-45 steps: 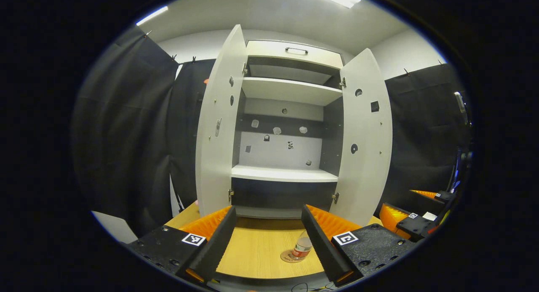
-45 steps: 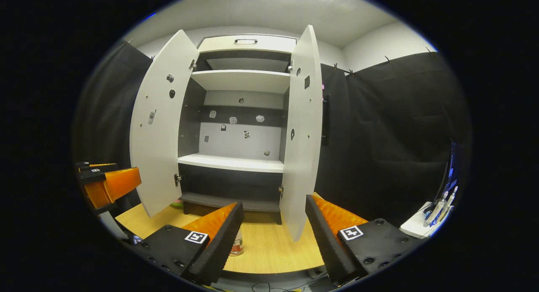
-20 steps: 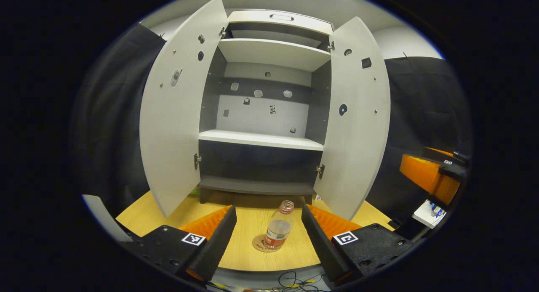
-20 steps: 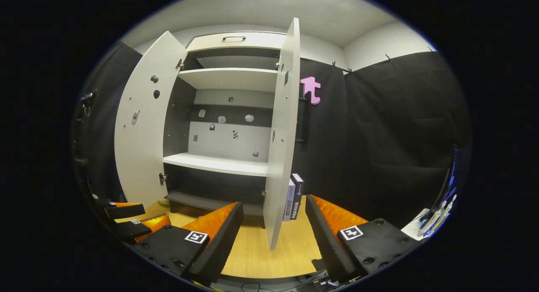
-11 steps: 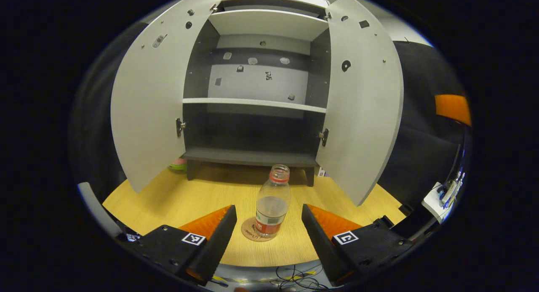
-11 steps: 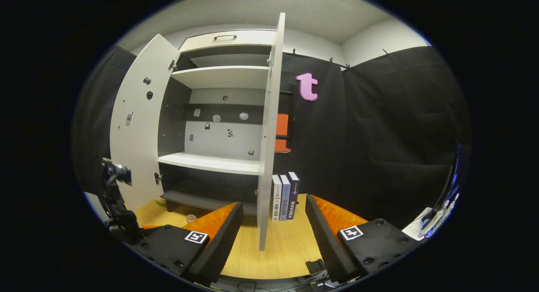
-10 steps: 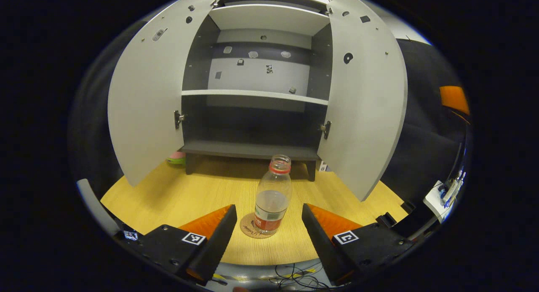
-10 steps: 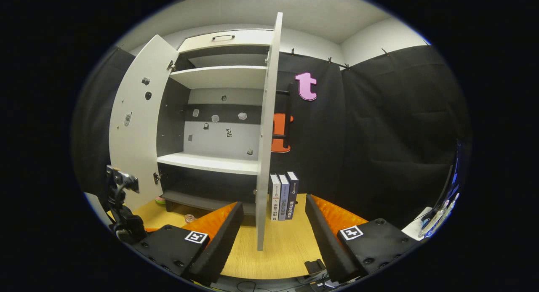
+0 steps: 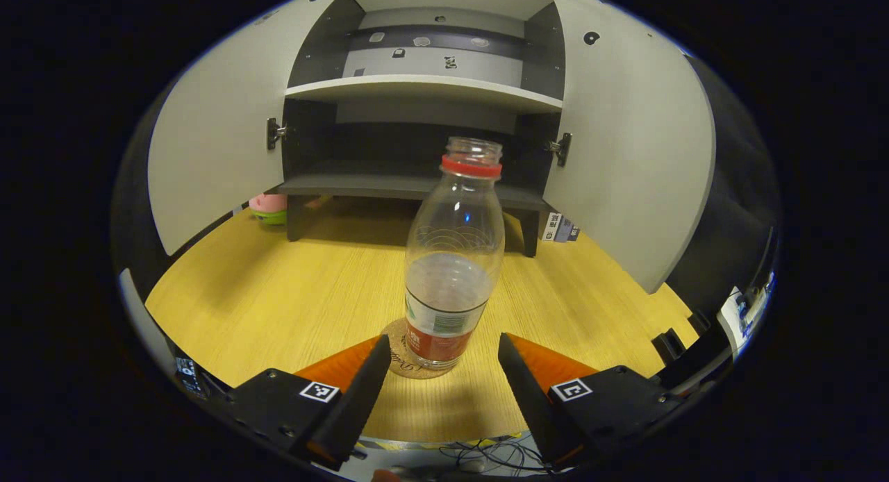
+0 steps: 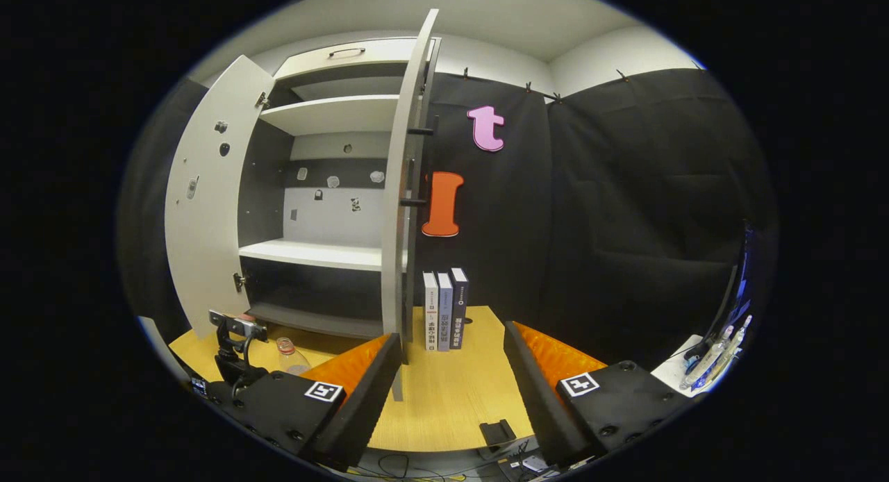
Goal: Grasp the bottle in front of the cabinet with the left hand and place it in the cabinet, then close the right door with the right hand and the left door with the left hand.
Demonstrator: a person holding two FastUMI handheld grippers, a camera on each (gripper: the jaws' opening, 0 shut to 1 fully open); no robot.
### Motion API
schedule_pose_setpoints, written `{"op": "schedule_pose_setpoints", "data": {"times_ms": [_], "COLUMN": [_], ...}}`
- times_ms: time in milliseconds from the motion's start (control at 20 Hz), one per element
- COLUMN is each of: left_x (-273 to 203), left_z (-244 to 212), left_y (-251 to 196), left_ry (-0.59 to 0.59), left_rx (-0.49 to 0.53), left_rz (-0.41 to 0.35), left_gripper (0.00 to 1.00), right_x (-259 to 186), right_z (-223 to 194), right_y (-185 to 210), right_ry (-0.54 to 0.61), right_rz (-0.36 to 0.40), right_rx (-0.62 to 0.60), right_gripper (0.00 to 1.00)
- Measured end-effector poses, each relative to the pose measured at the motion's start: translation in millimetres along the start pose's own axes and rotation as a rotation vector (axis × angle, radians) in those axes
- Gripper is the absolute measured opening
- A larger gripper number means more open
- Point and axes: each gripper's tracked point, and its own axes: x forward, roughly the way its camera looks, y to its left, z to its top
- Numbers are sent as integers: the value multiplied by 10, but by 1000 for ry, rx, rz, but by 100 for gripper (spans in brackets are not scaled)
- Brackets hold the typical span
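Observation:
A clear bottle [image 9: 455, 260] with a red neck ring and a red label, no cap, stands upright on a round coaster [image 9: 406, 357] on the wooden table. My left gripper [image 9: 443, 343] is open, and the bottle's base sits just ahead of its fingertips, untouched. Behind the bottle is the cabinet, with its left door [image 9: 215, 142] and right door [image 9: 632, 155] swung wide and a dark bottom shelf [image 9: 410, 185]. In the right gripper view my right gripper [image 10: 453, 336] is open and empty, facing the right door [image 10: 394, 190] edge-on. The bottle [image 10: 290, 357] shows at lower left there.
Three books [image 10: 444, 308] stand upright on the table beside the right door. A pink and green object [image 9: 267, 208] lies by the cabinet's left foot. Cables [image 9: 479, 454] trail at the table's front edge. A white stand [image 10: 705, 364] sits far right.
My left gripper has dropped low and closed in on the bottle, which now looms between its fingers. My right gripper has swung right, so the right door now shows edge-on with the books behind.

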Motion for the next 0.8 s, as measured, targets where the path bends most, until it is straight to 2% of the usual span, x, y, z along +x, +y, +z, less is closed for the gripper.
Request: {"op": "schedule_pose_setpoints", "data": {"times_ms": [250,450,500,550,600,800], "left_x": [278,419,419,434,406,272], "left_z": [-56,23,61,33,32,262], "left_y": [63,46,25,7,2,-92], "left_ry": [7,-7,-9,7,22,23], "left_rx": [-17,8,14,20,21,20], "left_rz": [40,34,29,14,4,-25], "left_gripper": [96,95,90,79,76,75], "right_x": [23,35,31,36,33,32], "right_z": [-60,-128,-139,-142,-134,-102], "right_y": [-245,-313,-318,-327,-327,-302], "right_ry": [21,48,50,49,45,29], "right_rz": [-42,-47,-47,-48,-47,-39], "right_rx": [-12,-7,-10,-12,-14,-5], "right_gripper": [98,98,98,98,98,98]}}
